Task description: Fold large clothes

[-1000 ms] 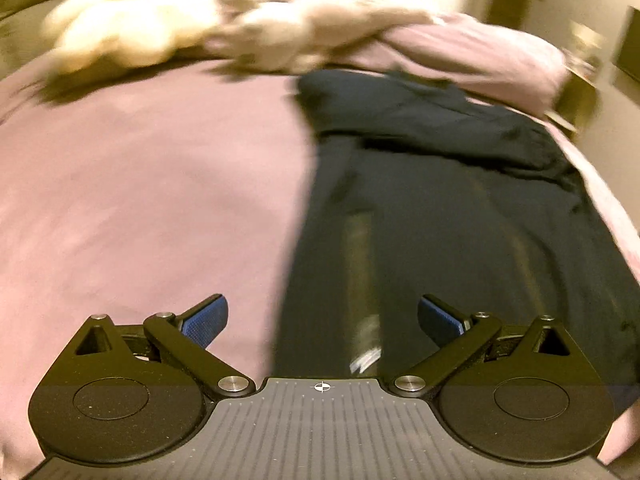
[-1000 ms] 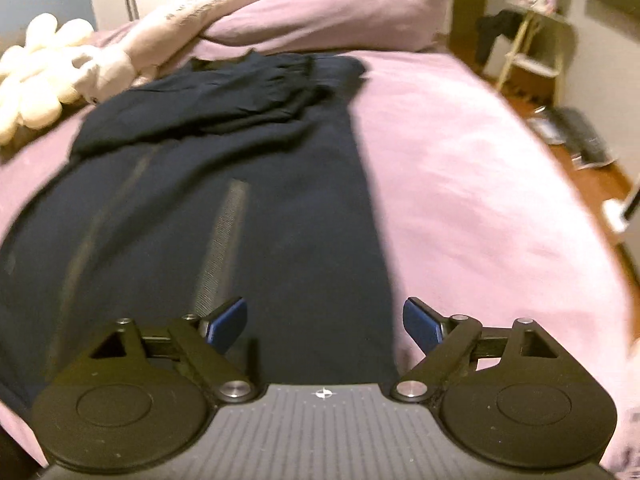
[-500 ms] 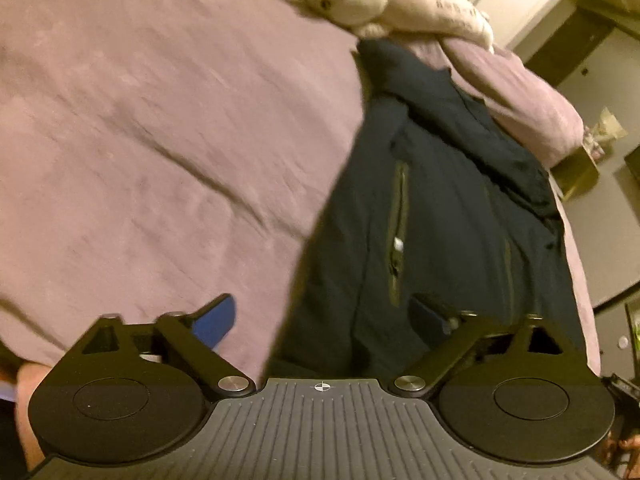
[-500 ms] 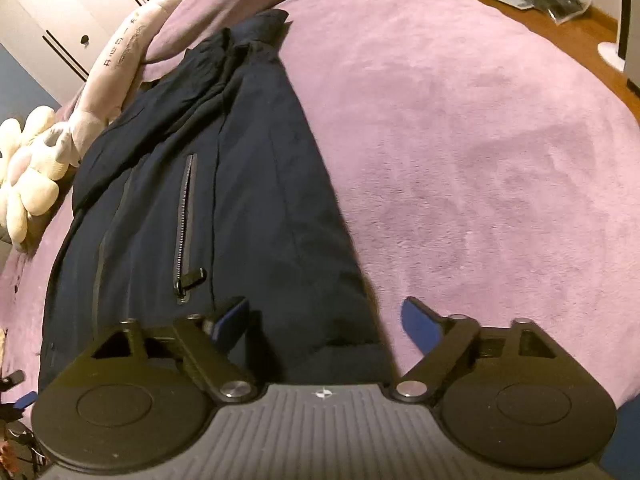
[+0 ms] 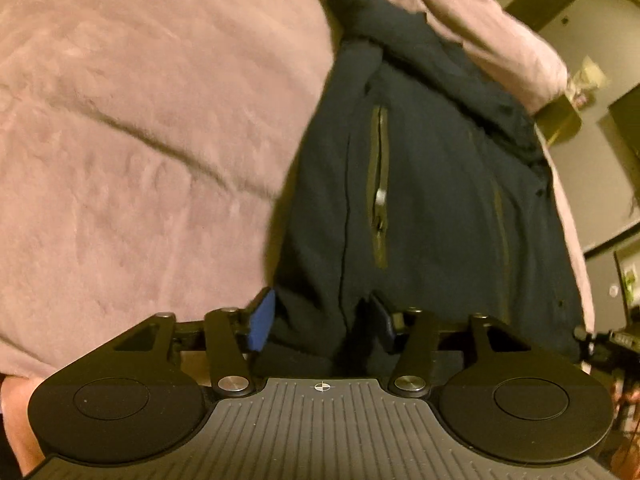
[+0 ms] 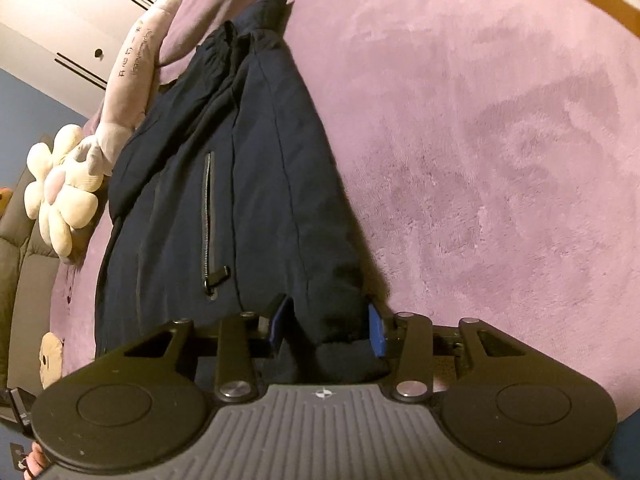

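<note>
Two grips closing on one dark jacket (image 6: 224, 184), laid lengthwise on the pink bedspread (image 6: 480, 140): left gripper (image 5: 320, 322) and right gripper (image 6: 328, 328) each have a near hem corner between narrowing jaws. Risk: thick padding bunches, pads catch only the top layer, and the hem slips free or lifts crooked.

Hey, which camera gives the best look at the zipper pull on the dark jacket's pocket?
The right wrist view. There the zipper pull is sharp, lying at the bottom of its pocket zip on the dark jacket. The left wrist view shows a pocket zip with a blurred pale pull.
</note>
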Motion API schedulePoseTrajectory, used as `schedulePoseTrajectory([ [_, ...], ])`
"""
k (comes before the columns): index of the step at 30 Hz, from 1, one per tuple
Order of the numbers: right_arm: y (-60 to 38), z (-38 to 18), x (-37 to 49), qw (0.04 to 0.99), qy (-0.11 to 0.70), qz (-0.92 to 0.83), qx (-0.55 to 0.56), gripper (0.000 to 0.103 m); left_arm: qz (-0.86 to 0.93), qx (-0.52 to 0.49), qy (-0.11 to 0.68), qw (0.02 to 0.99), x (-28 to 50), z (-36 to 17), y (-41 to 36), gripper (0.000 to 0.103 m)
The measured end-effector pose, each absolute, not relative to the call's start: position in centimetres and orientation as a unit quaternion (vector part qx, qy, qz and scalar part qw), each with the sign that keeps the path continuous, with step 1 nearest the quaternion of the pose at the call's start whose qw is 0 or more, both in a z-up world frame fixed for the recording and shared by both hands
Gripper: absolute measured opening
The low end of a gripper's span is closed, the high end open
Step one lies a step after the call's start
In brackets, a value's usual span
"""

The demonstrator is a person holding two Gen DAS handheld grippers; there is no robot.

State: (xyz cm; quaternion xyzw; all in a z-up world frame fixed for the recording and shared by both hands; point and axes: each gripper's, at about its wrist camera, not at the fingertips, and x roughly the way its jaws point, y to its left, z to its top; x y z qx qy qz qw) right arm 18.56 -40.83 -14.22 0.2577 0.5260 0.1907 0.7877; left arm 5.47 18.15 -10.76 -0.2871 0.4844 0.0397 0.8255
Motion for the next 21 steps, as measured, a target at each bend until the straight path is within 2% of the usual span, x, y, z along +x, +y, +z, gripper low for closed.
schedulePoseTrajectory([
  [2,-40.4,-13.9,18.5,0.791,0.526,0.193,0.243,0.037,0.036,-0.269,0.488,0.829,5.5,-10.6,17.7,0.056],
  [3,-40.2,-13.8,18.6,0.790,0.528,0.200,0.241,0.028,0.033,-0.271,0.488,0.829,5.6,-10.5,17.6,0.053],
  [5,-39.8,-13.4,19.0,0.784,0.525,0.217,0.250,0.024,0.027,-0.277,0.488,0.827,5.7,-10.2,17.7,0.041],
  [7,-39.6,-12.8,19.3,0.781,0.515,0.234,0.264,0.022,0.019,-0.296,0.481,0.825,5.8,-9.7,18.0,0.024],
  [13,-38.5,-9.2,21.7,0.786,0.454,0.274,0.318,0.022,-0.007,-0.364,0.389,0.847,6.9,-5.0,18.9,0.019],
  [21,-35.5,-4.4,29.2,0.833,0.371,0.241,0.332,0.022,0.009,-0.371,0.319,0.872,14.1,0.0,20.5,0.018],
])
